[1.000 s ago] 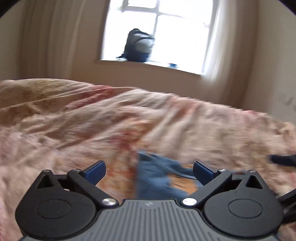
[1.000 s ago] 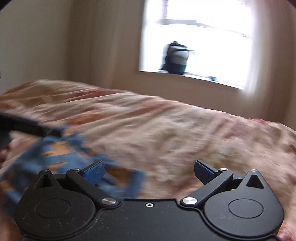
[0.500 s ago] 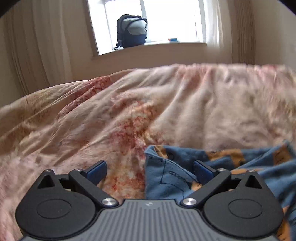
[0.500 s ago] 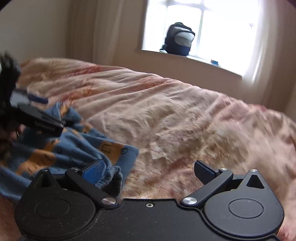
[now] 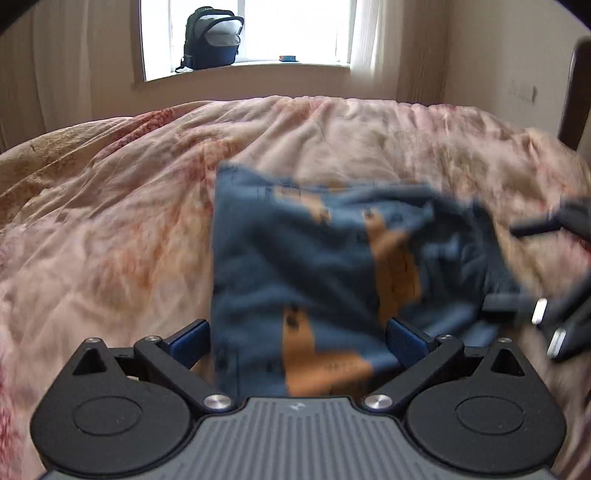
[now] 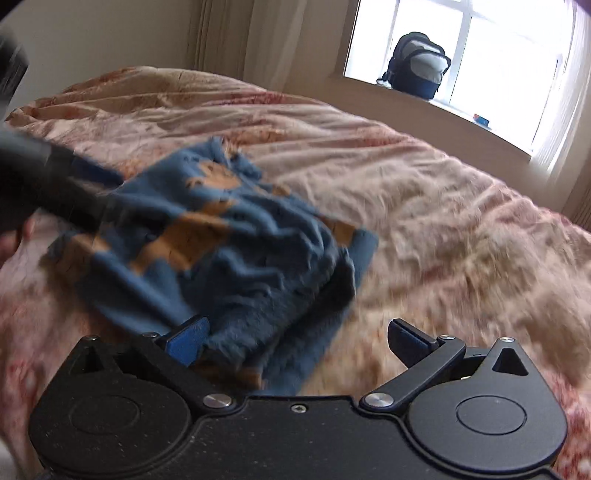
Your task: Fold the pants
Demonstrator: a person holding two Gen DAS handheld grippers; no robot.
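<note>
Both claws gape over the crumpled pants (image 5: 314,266), left gripper (image 5: 295,338), right gripper (image 6: 297,338): pinch corners squarely, spread flat on the duvet (image 5: 110,221).

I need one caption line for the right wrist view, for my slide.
Open right gripper over crumpled blue pants with orange patches on a pink floral bedspread.

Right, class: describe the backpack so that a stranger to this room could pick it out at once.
Find the bright window behind the bed. On its sill stands a dark backpack with a grey front panel. The only other thing there is a small, flat blue-and-orange object.
</note>
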